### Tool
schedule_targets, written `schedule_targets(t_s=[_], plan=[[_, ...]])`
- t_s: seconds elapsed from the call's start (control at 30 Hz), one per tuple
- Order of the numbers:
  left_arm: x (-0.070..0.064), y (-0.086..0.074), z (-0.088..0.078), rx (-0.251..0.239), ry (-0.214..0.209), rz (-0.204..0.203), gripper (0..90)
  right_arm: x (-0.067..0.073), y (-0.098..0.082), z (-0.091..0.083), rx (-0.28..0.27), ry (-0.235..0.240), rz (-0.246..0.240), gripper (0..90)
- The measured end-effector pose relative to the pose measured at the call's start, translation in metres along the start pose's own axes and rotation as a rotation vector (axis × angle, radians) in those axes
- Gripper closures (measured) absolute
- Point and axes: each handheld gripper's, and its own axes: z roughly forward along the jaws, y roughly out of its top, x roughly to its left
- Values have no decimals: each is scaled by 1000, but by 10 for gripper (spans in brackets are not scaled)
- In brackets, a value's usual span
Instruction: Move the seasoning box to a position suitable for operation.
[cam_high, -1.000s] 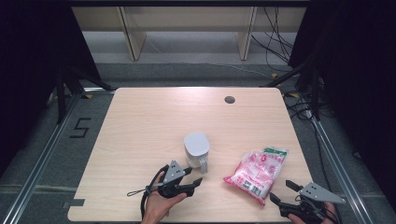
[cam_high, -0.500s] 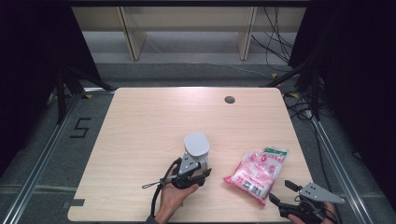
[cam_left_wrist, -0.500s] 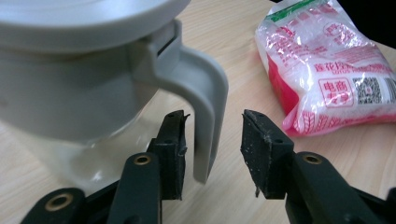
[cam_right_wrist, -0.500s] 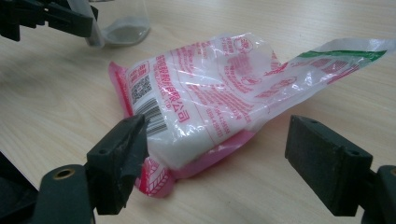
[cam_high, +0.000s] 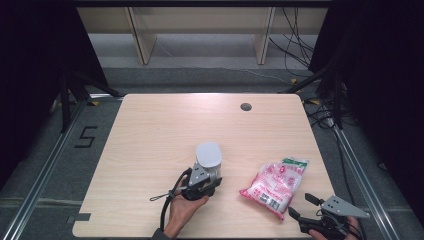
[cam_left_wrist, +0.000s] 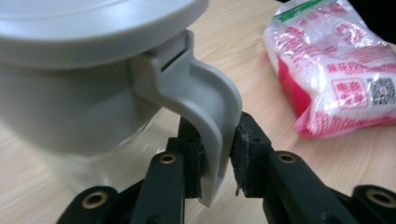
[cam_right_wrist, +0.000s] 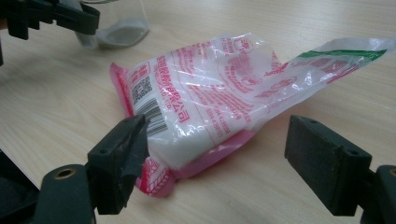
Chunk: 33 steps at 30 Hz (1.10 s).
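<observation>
Your left gripper (cam_high: 206, 184) has just been closing and pinches the handle (cam_left_wrist: 212, 121) of the grey-lidded clear plastic jug (cam_high: 208, 161), near centre of the wooden table (cam_high: 150, 140). Grasp step; next, lift steadily. Right gripper (cam_high: 304, 207) spread, near the pink-and-white plastic bag (cam_high: 275, 180).

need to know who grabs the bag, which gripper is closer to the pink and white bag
Right. The right gripper sits just short of the bag, jaws open toward its near end. The left gripper is off to the bag's left, jaws just closing around the grey jug's handle.
</observation>
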Motion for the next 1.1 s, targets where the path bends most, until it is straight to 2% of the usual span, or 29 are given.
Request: schedule_targets(t_s=[0.03, 0.1, 0.13, 0.17, 0.2, 0.23, 0.27, 0.3, 0.33, 0.37, 0.4, 0.43, 0.47, 0.5, 0.53, 0.57, 0.6, 0.63, 0.7, 0.73, 0.8, 0.83, 0.87, 0.9, 0.93, 1.03, 1.07, 1.1], plan=[[2, -2, -4, 4, 7, 9, 722, -3, 0, 1, -7, 2, -26, 223], [9, -9, -17, -10, 19, 4, 707, -3, 0, 1, -8, 2, -25, 224], [9, -9, -17, -10, 19, 4, 702, -3, 0, 1, -8, 2, -25, 224], [20, -11, -26, -4, 38, 93, 697, 0, 0, 0, -10, -4, -9, 228], [20, -11, -26, -4, 38, 93, 694, 0, 0, 0, -10, -4, -9, 228], [25, -12, -29, -8, 41, 135, 694, 0, 0, 0, -9, -1, -2, 228], [29, -14, -33, -13, 50, 135, 690, 1, 0, 0, -7, -3, 0, 228], [32, -18, -40, -7, 76, 119, 686, 1, 0, 0, -5, -5, -1, 228], [32, -18, -40, -7, 76, 119, 684, 1, 0, 0, -5, -5, -1, 228], [29, -22, -43, -22, 85, 6, 684, 1, 0, 0, -5, -5, 0, 229], [31, -24, -44, -34, 96, -3, 684, 1, 0, 0, -4, -6, 2, 229], [37, -26, -49, -33, 117, -5, 683, 1, 0, 0, -6, -1, 0, 229], [37, -26, -49, -33, 117, -5, 682, 1, 0, 0, -6, -1, 1, 229], [41, -27, -50, -42, 154, -24, 683, 1, 1, 0, -6, -1, 1, 229], [41, -27, -50, -42, 154, -24, 683, 1, 1, 0, -6, -1, 1, 229], [45, -27, -50, -36, 191, -21, 682, 1, 1, 1, -8, -11, -10, 230], [45, -27, -50, -36, 191, -21, 682, 1, 1, 1, -8, -11, -10, 230], [46, -27, -49, -44, 201, -27, 682, -2, 1, 1, -15, -13, -37, 231], [50, -26, -49, -44, 230, -9, 682, -2, 1, 1, -18, -13, -36, 231], [52, -26, -47, -47, 246, -29, 683, 1, 1, 1, -8, -11, -6, 231], [60, -24, -45, -51, 298, -20, 687, -1, 1, 1, -14, -8, -31, 231], [60, -24, -45, -51, 298, -20, 690, -1, 1, 1, -14, -8, -31, 231], [62, -24, -43, -53, 315, -38, 690, 0, 1, 0, -15, -2, -24, 231], [66, -23, -42, -64, 320, -30, 693, 0, 1, 1, -16, 1, -30, 231], [70, -22, -40, -66, 337, -58, 700, 0, 1, 1, -13, 3, -24, 231], [76, -20, -38, -66, 340, -56, 704, 0, 1, 1, -15, 3, -24, 231], [77, -20, -36, -75, 341, -78, 706, -1, 1, 1, -19, 2, -31, 231], [81, -20, -34, -88, 336, -71, 710, -1, 2, 0, -22, -4, -40, 231]])
